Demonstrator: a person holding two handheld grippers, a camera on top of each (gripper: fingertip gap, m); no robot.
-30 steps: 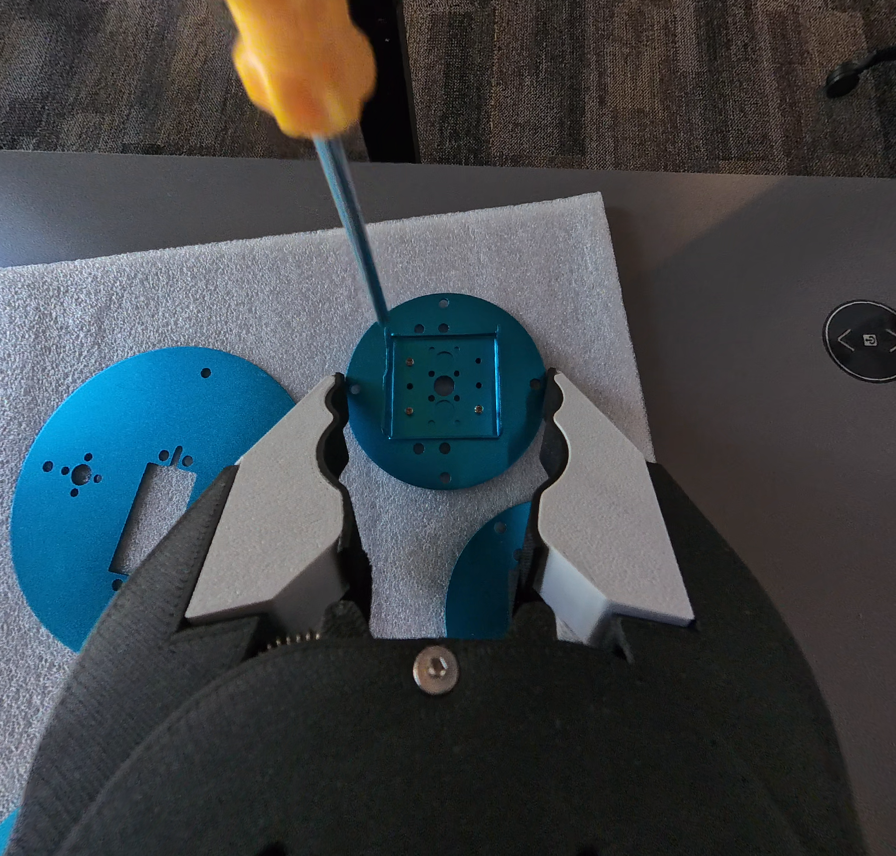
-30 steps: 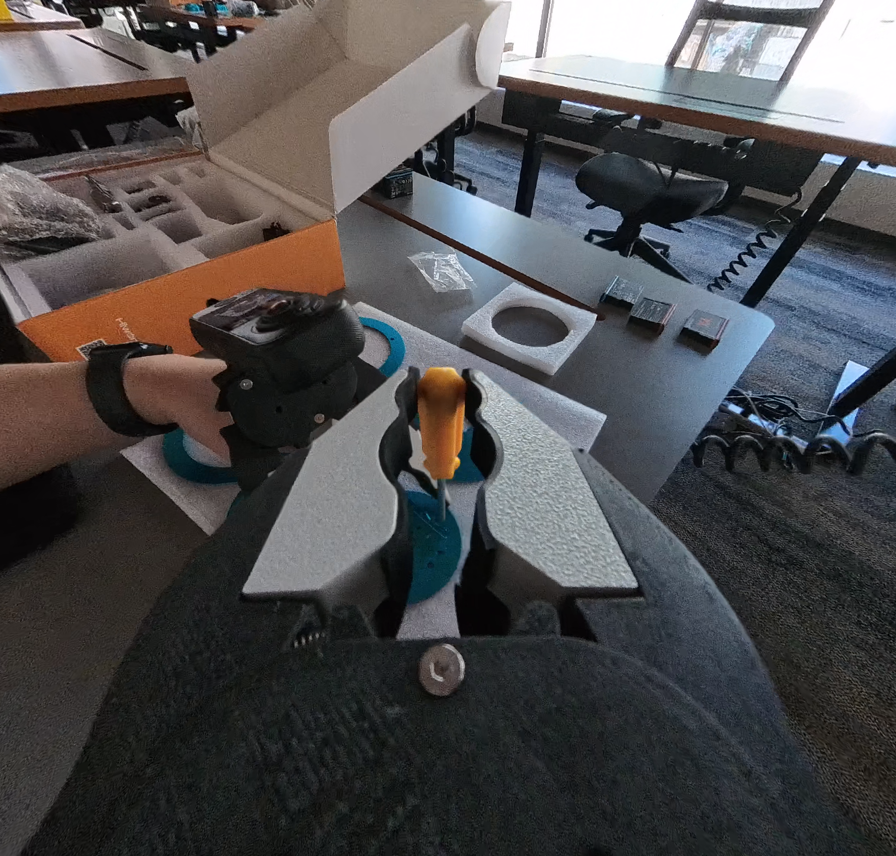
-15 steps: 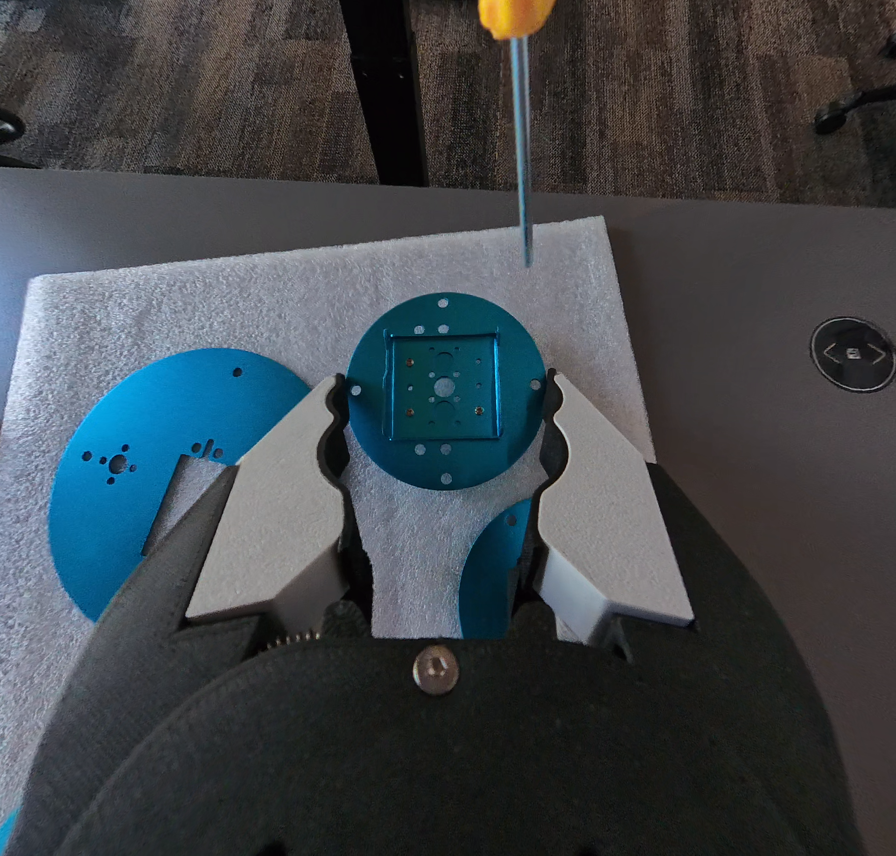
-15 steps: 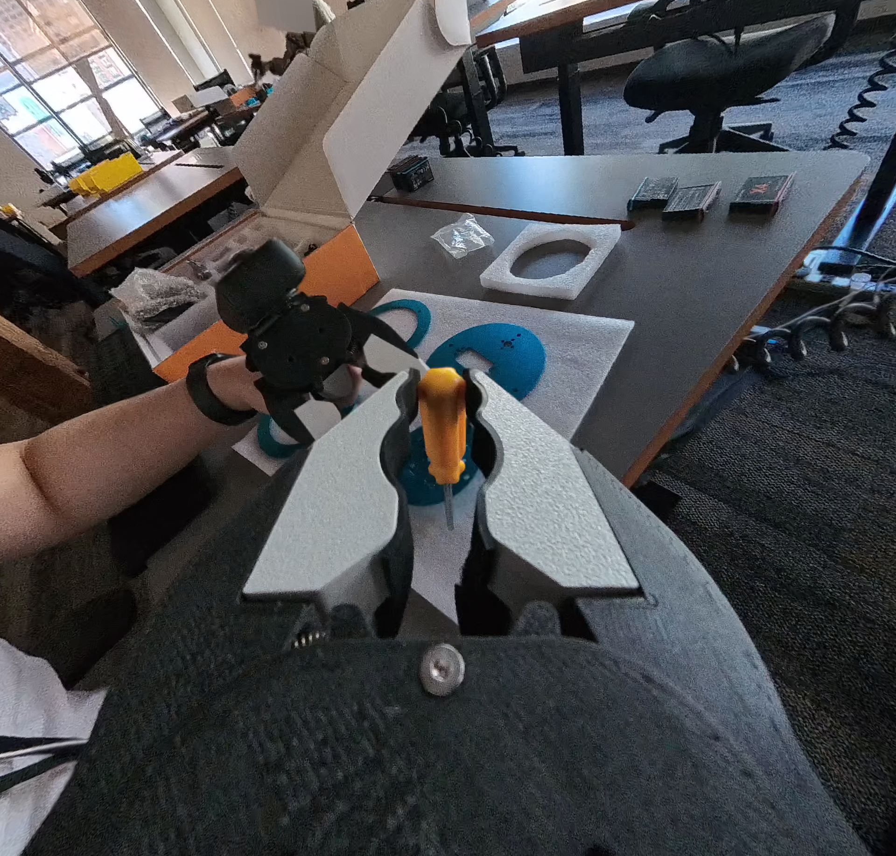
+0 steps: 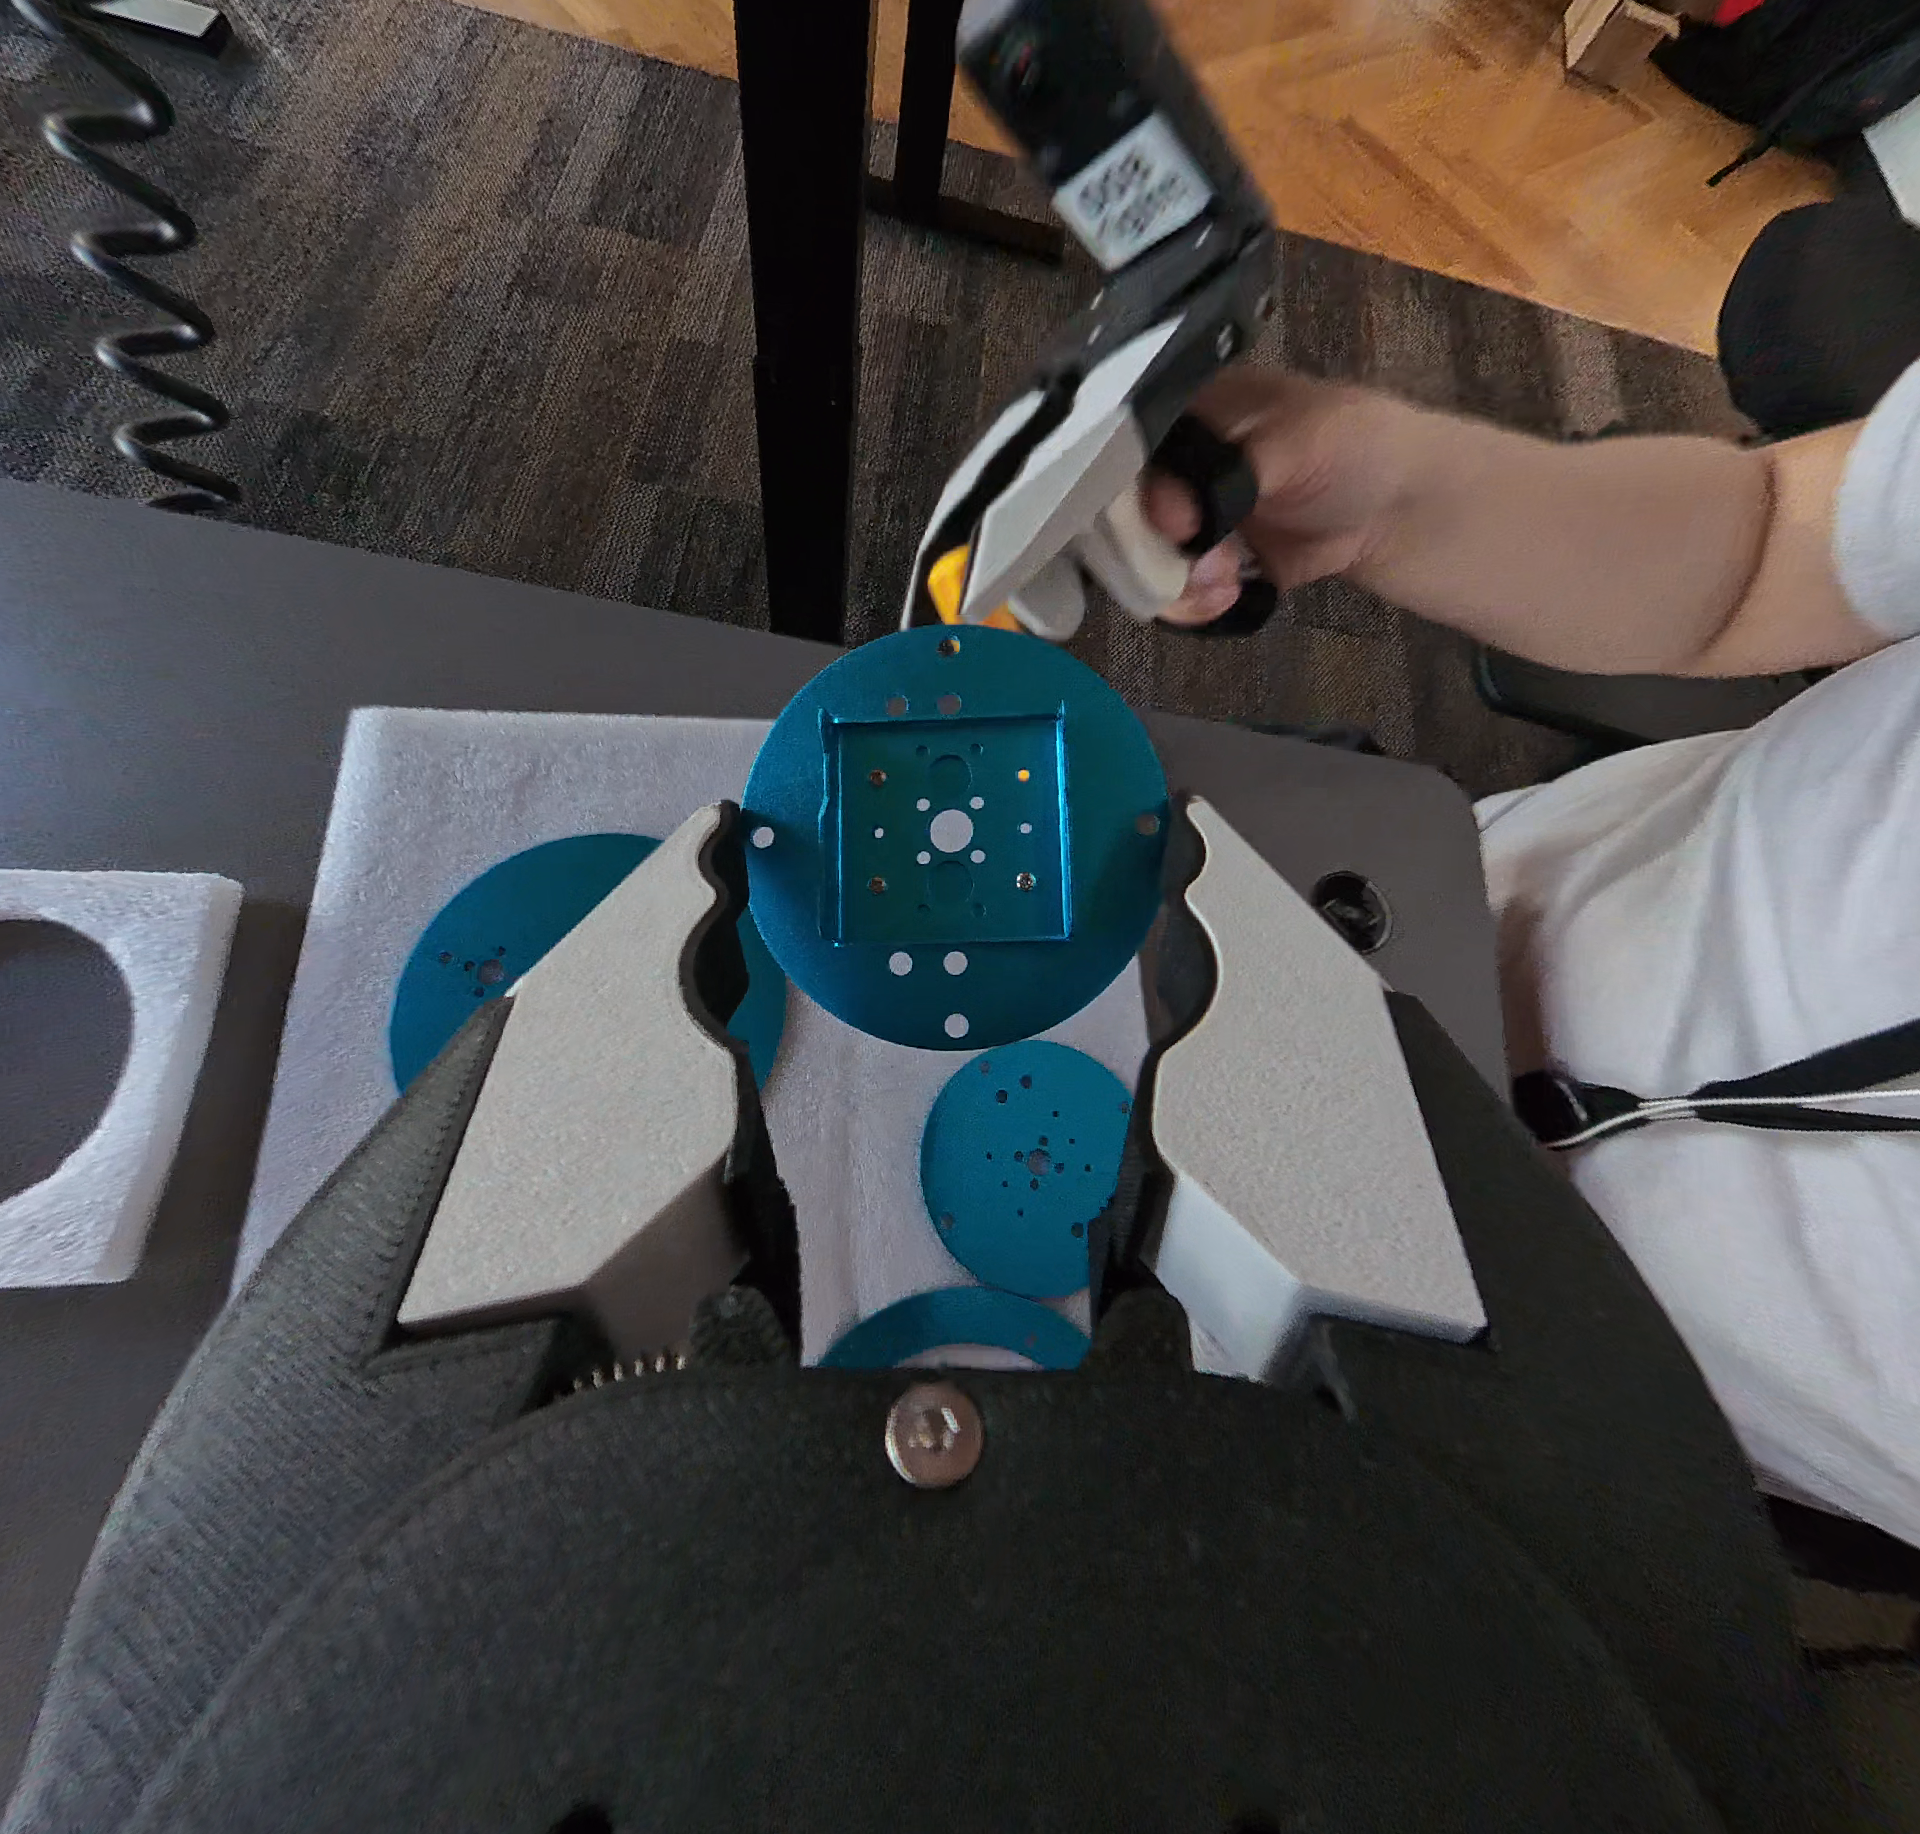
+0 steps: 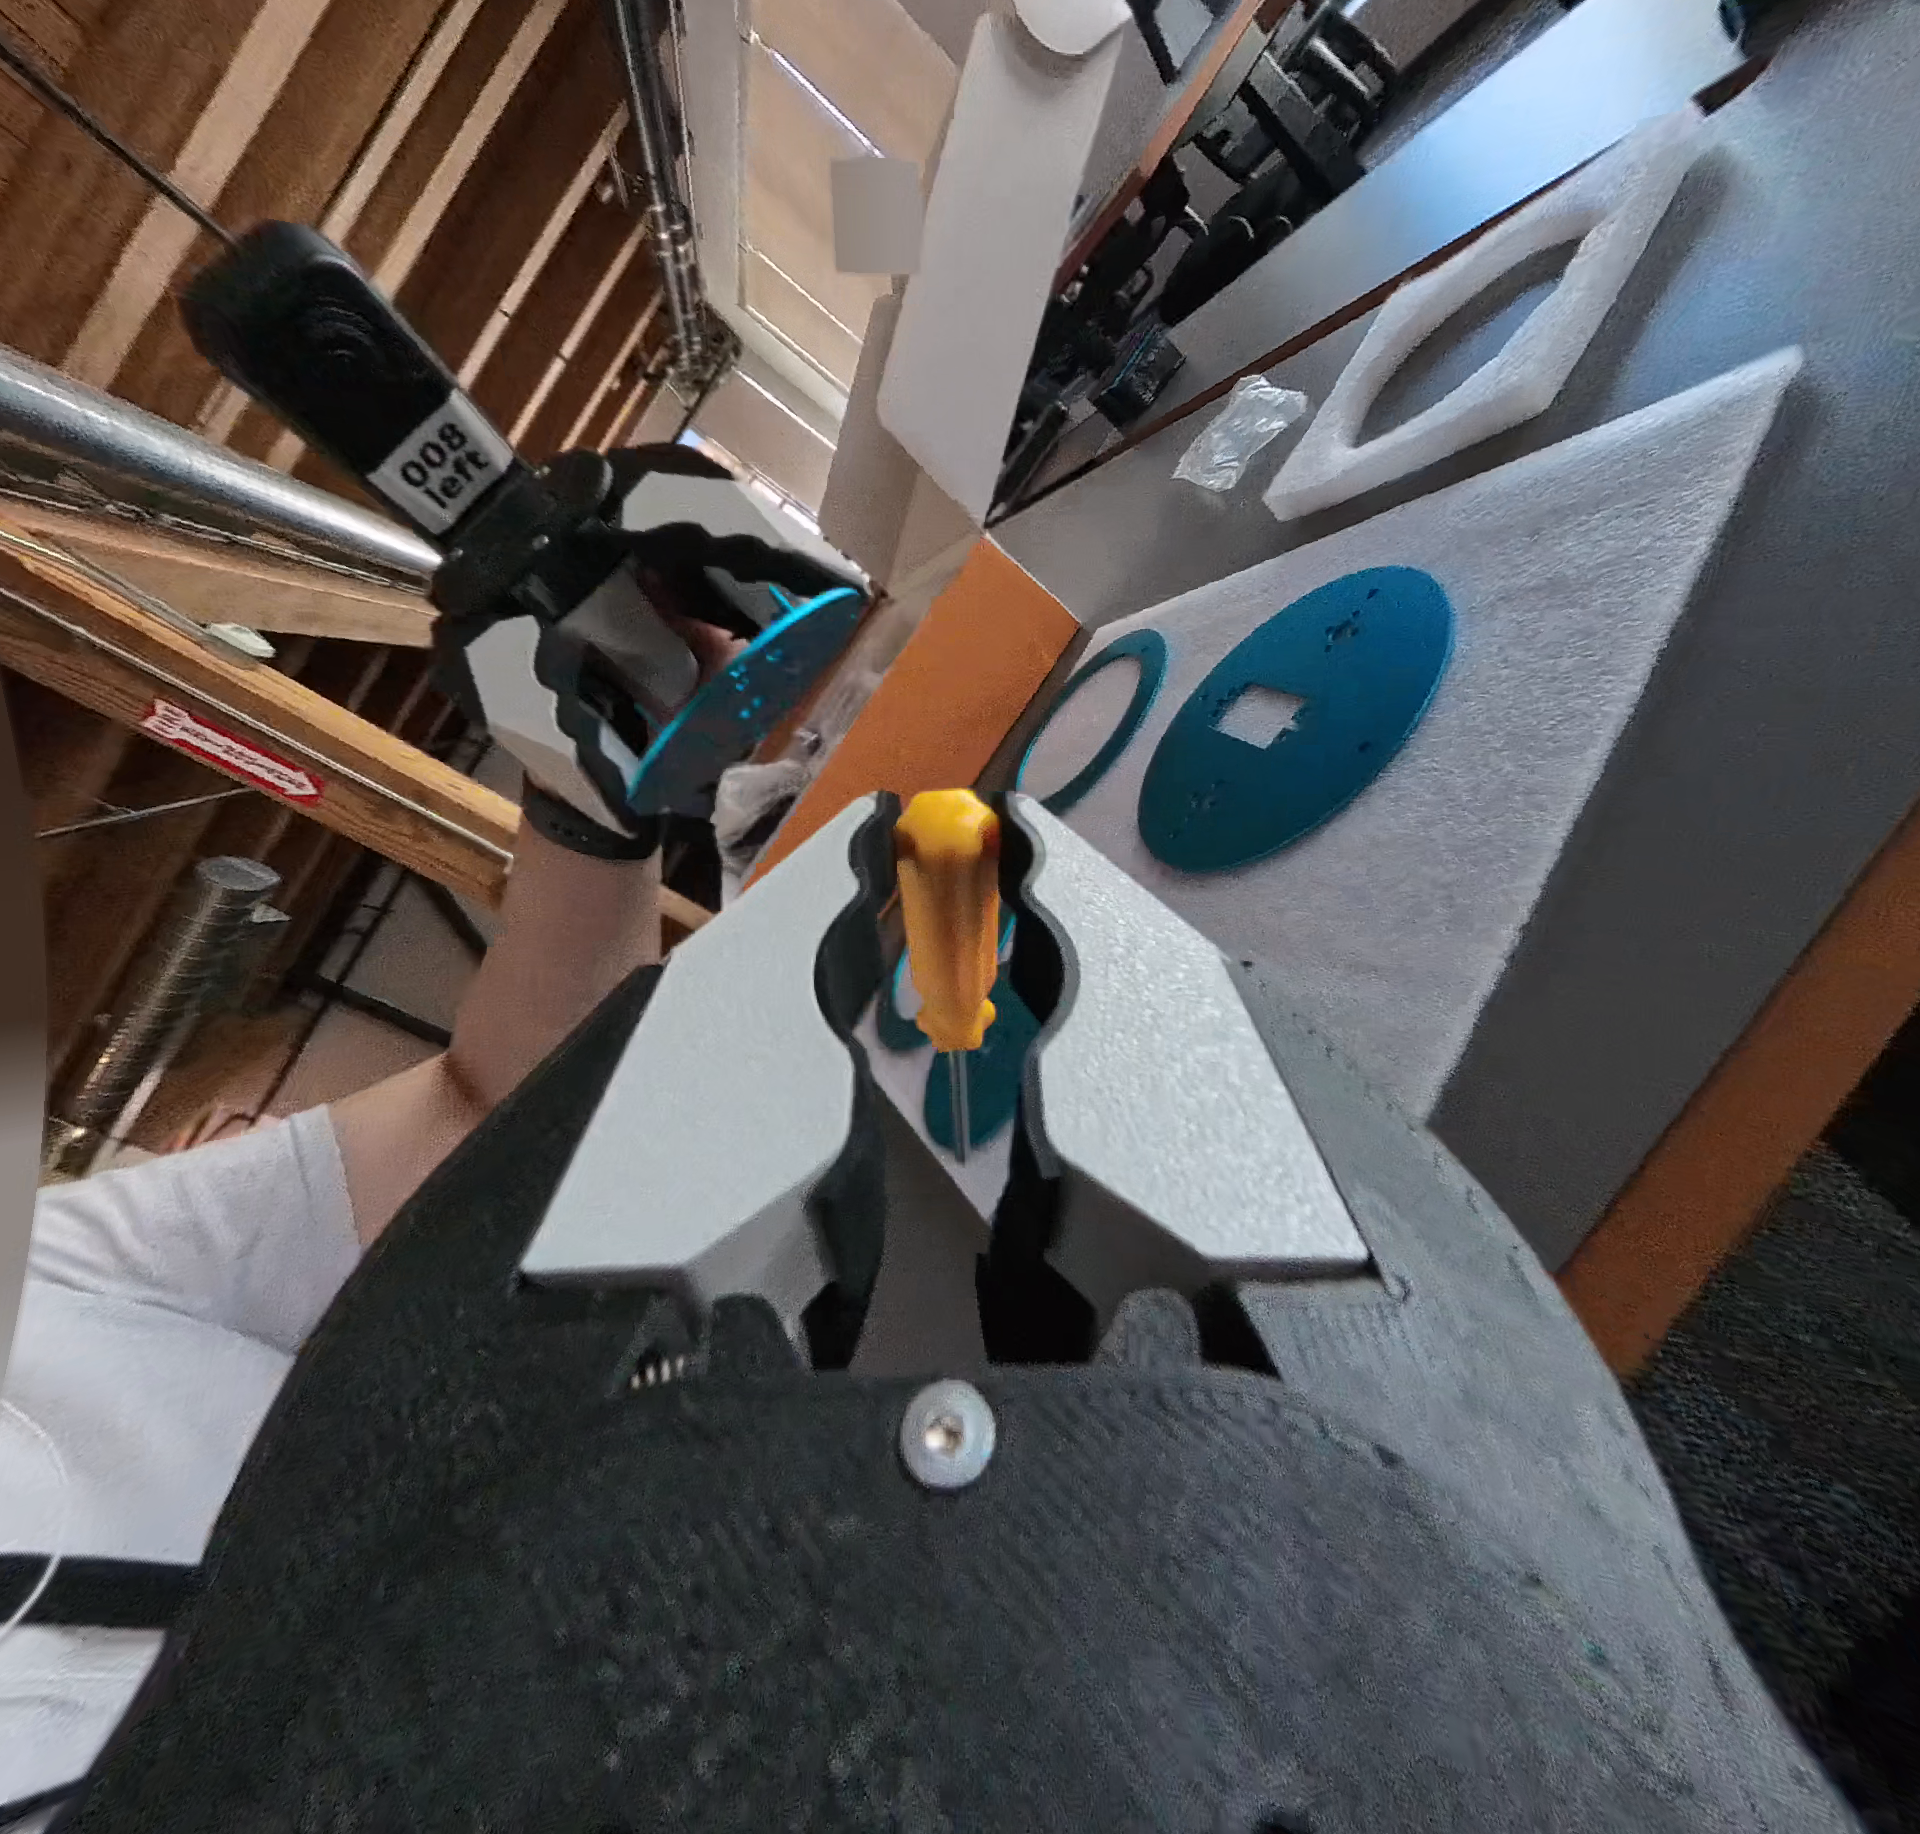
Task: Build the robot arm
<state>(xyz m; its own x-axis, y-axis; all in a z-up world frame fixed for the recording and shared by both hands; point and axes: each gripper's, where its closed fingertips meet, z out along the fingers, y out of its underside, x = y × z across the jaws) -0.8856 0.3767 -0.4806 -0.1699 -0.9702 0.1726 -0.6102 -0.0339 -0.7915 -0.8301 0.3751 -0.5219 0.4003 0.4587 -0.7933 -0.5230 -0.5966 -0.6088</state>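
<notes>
My left gripper (image 5: 956, 834) is shut on a round blue metal plate (image 5: 951, 989) with a square blue bracket at its middle. It holds the plate by its edges, tilted, above the white foam sheet (image 5: 520, 766). The same gripper (image 6: 665, 683) and plate (image 6: 748, 693) show in the air at the left of the right wrist view. My right gripper (image 6: 945, 818) is shut on the yellow handle of a screwdriver (image 6: 945, 932) whose thin shaft points back toward the camera. In the left wrist view the right gripper (image 5: 987, 579) is just beyond the plate's far edge.
On the foam sheet lie a large blue disc with a rectangular hole (image 6: 1299, 724), a blue ring (image 6: 1091, 714) and a small blue disc (image 5: 1023, 1161). A white foam frame (image 6: 1507, 309), a plastic bag (image 6: 1236, 434) and an open orange box (image 6: 935, 683) are on the grey table (image 5: 156, 641). Tip to tip, the grippers are about 8 centimeters apart.
My left gripper has lifted the blue plate off the foam sheet and swung round. The right gripper has drawn the screwdriver off the plate and tilted over.
</notes>
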